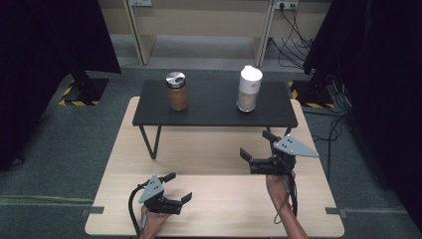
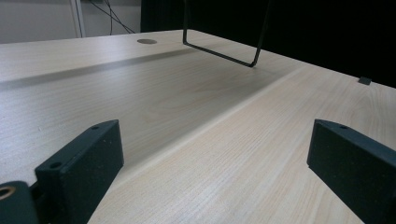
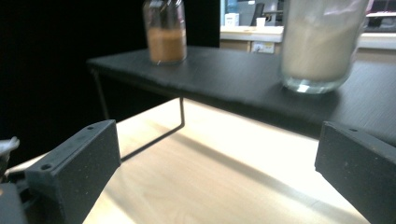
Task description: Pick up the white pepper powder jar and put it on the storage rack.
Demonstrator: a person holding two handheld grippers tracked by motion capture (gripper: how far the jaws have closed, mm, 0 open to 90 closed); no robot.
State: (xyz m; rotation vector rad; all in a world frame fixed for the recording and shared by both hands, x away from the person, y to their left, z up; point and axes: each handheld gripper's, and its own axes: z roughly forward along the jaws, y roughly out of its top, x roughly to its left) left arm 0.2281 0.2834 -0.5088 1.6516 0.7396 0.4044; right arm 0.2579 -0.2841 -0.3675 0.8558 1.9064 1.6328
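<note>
High view steeply down over the wooden table [image 1: 214, 149]; both gripper views low, skimming that table toward the black shelf [image 3: 224, 79].

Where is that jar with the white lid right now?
In the high view the white-lidded jar stands upright on the right part of the black shelf, right of the brown jar, beyond the right hand-held gripper.

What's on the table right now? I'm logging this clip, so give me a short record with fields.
surface: wooden table
shelf: black shelf on wire legs, at the table's far side
on shelf, left: brown jar, silver lid
on shelf, right: white jar, white lid
left gripper: open, low over the table, holding nothing
right gripper: open, facing the white jar, holding nothing
</note>
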